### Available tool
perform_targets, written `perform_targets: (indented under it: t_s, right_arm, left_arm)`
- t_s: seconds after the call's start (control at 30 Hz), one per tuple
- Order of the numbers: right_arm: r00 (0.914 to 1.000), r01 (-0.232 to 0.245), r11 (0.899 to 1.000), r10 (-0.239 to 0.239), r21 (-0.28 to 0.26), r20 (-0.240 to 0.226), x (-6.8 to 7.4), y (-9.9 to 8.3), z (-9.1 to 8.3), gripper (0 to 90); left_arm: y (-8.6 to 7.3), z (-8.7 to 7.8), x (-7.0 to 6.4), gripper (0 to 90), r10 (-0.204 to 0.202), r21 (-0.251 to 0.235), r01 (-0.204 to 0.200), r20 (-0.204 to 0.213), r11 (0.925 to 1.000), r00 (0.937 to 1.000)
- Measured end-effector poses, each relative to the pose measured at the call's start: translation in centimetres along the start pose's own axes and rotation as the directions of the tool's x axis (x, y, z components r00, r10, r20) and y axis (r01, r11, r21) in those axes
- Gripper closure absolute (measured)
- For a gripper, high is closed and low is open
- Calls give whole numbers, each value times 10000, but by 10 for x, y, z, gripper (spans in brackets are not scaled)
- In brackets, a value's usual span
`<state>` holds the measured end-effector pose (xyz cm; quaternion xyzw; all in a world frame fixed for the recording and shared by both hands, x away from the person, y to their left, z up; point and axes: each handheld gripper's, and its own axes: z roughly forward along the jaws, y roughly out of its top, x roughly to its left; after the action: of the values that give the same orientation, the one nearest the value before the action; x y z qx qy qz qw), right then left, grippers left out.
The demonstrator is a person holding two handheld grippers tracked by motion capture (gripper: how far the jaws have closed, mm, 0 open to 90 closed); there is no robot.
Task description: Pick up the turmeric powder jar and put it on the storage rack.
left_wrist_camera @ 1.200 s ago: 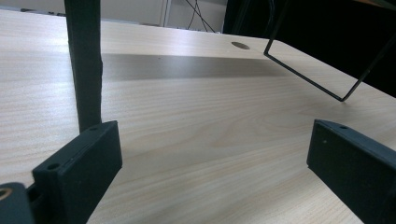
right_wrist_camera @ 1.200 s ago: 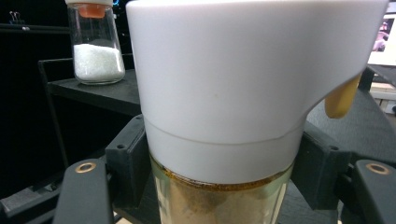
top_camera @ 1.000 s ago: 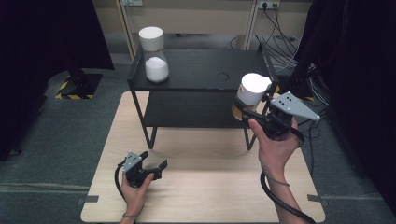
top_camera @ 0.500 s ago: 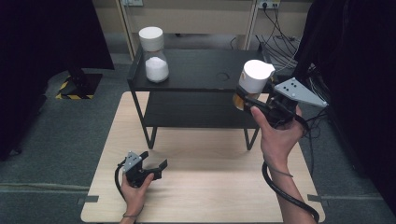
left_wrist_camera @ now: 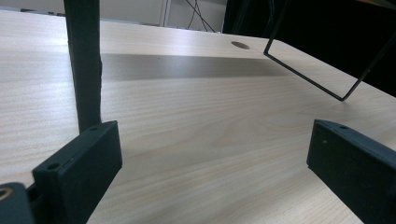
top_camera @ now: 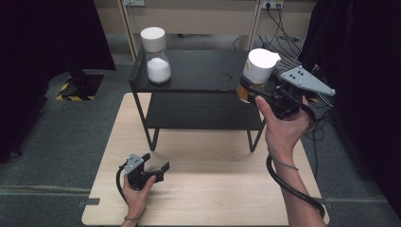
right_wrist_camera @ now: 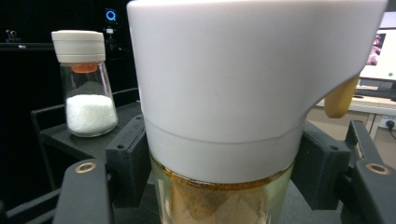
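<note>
Amber-brown powder fills the lower glass of the jar (top_camera: pixel 257 75) clamped in the right gripper (top_camera: pixel 272 92), jaws pressed to either side of it just under the broad white cap. The jar hangs in the air at the right end of the black rack (top_camera: pixel 189 71), about level with its top shelf, not yet resting on anything. Risk, as I judge it: the jaws bear on smooth glass below a heavy-looking cap, so a tilt of the hand or a knock against the shelf edge could let the jar slide or rotate in the grip; set down half over the edge, it could tip off onto the wooden table (top_camera: pixel 213 189). A second jar (top_camera: pixel 156 54), white cap, white granules, stands upright at the left end of the top shelf, well apart, so collision seems unlikely. Appearance of the held jar in the right gripper view: cap (right_wrist_camera: pixel 247 70) matte white with a pouring lip at one side and a yellowish tab beneath it; glass clear, powder line just below the cap. Left gripper (top_camera: pixel 153 171) rests low on the table near the front edge, jaws spread, nothing between them.
</note>
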<state>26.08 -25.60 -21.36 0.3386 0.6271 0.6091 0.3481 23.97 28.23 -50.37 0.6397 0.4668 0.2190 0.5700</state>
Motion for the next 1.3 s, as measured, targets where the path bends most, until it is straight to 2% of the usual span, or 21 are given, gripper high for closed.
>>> perform_targets:
  t_s: [0.5,0.8,1.3]
  right_arm:
    - [9987,201,9993,-215,303,464,-4,15,22,310]
    - [9976,54,9990,-84,442,683,-8,16,38,310]
    - [9947,82,9968,-163,793,1017,-11,15,58,309]
  left_arm:
    - [0,0,1,25,-29,1,29,25,10000,10000]
    - [0,0,1,25,-7,14,7,45,10000,10000]
    - [1,1,1,25,19,66,-19,62,10000,10000]
